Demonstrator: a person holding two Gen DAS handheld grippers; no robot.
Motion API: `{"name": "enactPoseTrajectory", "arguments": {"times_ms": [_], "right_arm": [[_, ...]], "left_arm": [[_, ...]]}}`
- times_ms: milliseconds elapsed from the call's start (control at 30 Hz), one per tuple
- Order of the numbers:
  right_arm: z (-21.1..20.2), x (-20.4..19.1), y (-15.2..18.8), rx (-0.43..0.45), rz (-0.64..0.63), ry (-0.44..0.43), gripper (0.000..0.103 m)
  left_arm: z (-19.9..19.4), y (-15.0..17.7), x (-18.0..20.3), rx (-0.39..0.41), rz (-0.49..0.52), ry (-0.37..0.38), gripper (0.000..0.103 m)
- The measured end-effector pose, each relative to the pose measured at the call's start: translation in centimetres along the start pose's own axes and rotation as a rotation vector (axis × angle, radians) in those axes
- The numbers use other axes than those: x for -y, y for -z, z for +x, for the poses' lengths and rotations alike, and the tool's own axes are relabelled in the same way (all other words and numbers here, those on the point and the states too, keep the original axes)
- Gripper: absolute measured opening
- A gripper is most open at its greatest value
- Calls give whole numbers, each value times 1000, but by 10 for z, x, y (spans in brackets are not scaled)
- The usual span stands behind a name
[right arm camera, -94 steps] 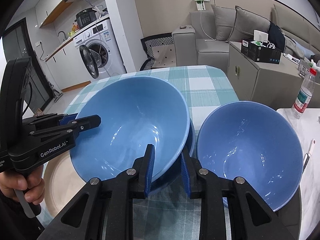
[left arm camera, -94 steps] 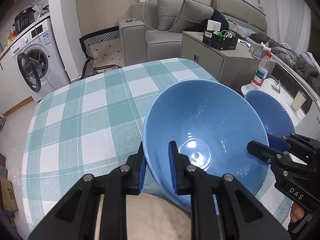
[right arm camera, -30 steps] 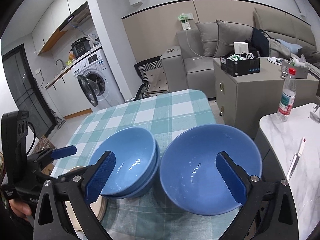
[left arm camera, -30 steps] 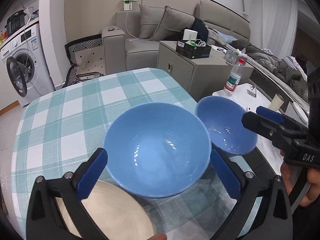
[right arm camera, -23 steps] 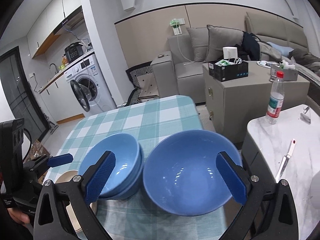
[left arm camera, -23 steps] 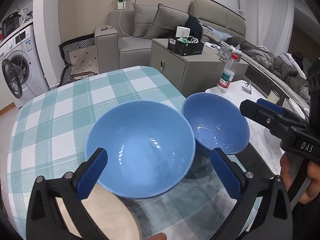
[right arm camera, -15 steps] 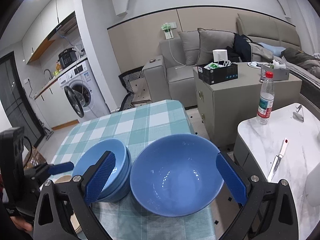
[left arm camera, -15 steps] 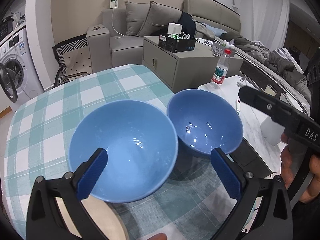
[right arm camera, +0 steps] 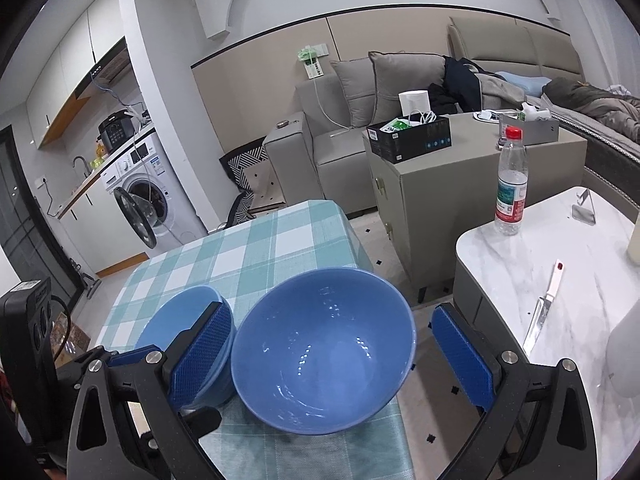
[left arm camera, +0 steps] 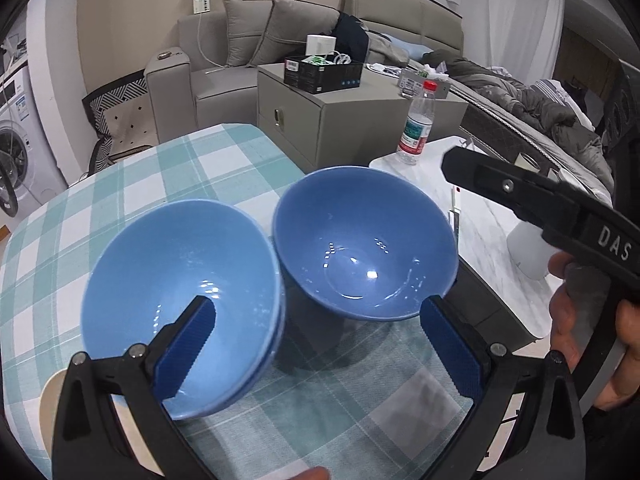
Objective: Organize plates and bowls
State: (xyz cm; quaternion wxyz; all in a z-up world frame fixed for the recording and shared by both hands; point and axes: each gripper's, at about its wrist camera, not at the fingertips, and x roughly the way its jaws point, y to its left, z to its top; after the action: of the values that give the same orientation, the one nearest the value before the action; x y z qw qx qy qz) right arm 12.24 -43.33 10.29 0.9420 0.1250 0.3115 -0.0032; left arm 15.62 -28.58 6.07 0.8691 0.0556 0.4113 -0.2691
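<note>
Your work surface is the table (left arm camera: 168,168) under a teal-and-white checked cloth. Take the single blue bowl (left arm camera: 364,240) at its right edge as landmark. Just to the bowl's left — rims nearly touching — sits the stack of blue bowls (left arm camera: 176,280). Left of and nearer to you than that stack, a cream plate (left arm camera: 48,396) lies flat, mostly hidden. Beyond the landmark bowl the cloth is bare.

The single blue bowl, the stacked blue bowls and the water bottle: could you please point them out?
single blue bowl (right arm camera: 320,364): right wrist view, inner wall.
stacked blue bowls (left arm camera: 176,280): left wrist view, top bowl's inside.
water bottle (right arm camera: 510,192): right wrist view, label.
</note>
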Motion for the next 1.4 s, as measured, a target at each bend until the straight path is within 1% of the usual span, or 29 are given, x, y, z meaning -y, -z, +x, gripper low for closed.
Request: {"name": "enactPoseTrajectory", "arguments": {"times_ms": [33, 100, 200, 233, 267, 333, 467, 667, 733, 800, 900, 1200, 1233, 1300, 1400], "right_arm": [[0, 2, 0, 2, 6, -1, 102], [0, 6, 0, -3, 35, -1, 102], [0, 6, 1, 0, 25, -12, 102], [0, 6, 1, 0, 20, -11, 102], [-1, 4, 1, 1, 12, -12, 102], [-1, 6, 1, 4, 2, -13, 102], [-3, 15, 2, 14, 3, -18, 102], [4, 37, 4, -3, 48, -11, 101], [9, 42, 5, -12, 56, 3, 98], [17, 46, 7, -34, 62, 6, 87], [27, 48, 11, -67, 53, 30, 76], [55, 45, 20, -126, 22, 47, 67], [58, 45, 21, -133, 22, 51, 65], [65, 47, 23, -150, 26, 59, 58], [70, 49, 25, -163, 29, 69, 57]], "left_arm": [[1, 0, 4, 1, 13, 7, 101], [2, 2, 9, 6, 31, 12, 95], [4, 2, 16, -1, 44, 46, 82], [5, 3, 18, -5, 45, 60, 75], [6, 3, 18, -11, 40, 71, 70], [8, 3, 18, -20, 17, 95, 65], [14, 4, 15, -43, -40, 123, 59], [23, 7, 8, -55, -124, 120, 56], [26, 9, 7, -58, -134, 121, 56], [27, 11, 8, -59, -137, 120, 56], [30, 12, 9, -63, -139, 117, 57], [34, 10, 8, -57, -151, 105, 57], [35, 10, 8, -56, -153, 104, 57], [36, 8, 8, -56, -154, 104, 57], [38, 6, 9, -57, -149, 98, 57]]}}
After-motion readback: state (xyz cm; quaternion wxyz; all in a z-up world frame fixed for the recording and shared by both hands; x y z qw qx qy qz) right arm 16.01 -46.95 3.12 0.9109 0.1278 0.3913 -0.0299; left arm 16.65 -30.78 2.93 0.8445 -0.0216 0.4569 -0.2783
